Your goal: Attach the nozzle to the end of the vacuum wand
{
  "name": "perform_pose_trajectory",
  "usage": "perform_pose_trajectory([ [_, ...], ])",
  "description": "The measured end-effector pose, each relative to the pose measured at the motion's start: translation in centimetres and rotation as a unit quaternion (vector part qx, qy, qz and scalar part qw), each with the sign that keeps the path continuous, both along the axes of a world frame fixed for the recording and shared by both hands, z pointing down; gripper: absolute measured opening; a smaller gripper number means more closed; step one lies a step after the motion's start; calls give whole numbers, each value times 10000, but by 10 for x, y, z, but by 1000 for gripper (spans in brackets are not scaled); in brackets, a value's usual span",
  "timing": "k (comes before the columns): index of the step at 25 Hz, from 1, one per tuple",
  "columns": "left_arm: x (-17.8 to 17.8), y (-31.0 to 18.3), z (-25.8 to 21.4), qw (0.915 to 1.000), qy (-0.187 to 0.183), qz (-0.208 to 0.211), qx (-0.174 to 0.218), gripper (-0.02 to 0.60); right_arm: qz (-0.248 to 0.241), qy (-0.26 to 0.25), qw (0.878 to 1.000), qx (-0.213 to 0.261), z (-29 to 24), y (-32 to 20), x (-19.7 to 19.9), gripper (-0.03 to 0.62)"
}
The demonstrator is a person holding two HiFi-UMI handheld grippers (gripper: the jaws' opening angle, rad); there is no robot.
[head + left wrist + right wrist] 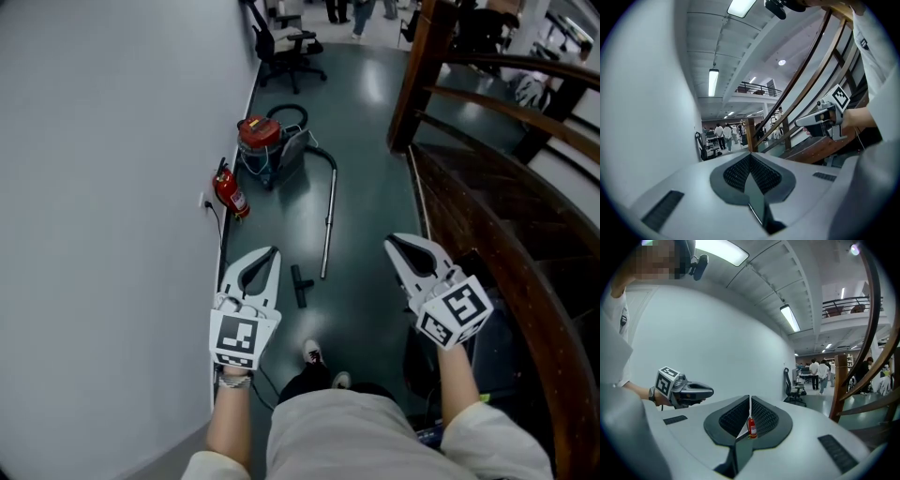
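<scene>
Gripper L (274, 250), gripper R (390, 243) level, fwd

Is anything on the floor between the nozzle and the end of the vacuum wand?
Nothing visible. The nozzle lies just left of the wand's near end, only bare floor between them. The fire extinguisher stands aside by the wall.

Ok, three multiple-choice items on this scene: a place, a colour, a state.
1. The nozzle lies: A) on the floor beside the wand's near end; B) on the stairs; C) in a gripper.
2. The fire extinguisher at the wall is: A) blue; B) red; C) yellow.
3. The left gripper and right gripper are: A) open; B) shut on the wand; C) shut, empty.
Answers: 1 A, it lies loose by the wand tip; 2 B, its body is red; 3 C, jaws together, nothing between.
</scene>
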State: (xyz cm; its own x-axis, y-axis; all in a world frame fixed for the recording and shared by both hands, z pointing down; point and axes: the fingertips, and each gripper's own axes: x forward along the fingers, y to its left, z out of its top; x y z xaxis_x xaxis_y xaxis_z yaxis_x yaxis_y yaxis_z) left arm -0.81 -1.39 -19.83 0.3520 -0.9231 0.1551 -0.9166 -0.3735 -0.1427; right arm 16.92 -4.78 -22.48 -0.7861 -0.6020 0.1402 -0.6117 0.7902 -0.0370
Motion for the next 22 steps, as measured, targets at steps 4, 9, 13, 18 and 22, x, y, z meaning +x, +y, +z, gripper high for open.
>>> perform_pose_trajectory([
  [4, -12, -20, 13, 9999, 99, 3, -94, 0, 65, 47, 10000, -15, 12, -20, -16, 31],
  [9, -21, -40, 27, 9996, 221, -31, -158, 0, 87, 16, 9999, -124, 22, -38, -32, 31],
  [13, -23, -55, 38, 9993, 291, -35, -242, 0, -7, 58, 9998, -186, 28, -54, -45, 31],
  [18, -19, -76, 53, 9987, 328, -135, -367, 0, -66, 53, 9997, -209, 38, -81, -42, 31],
  [22, -18, -101, 64, 9981, 286, -297, -458, 0, -251, 101, 9994, -211, 47, -111, -43, 31],
])
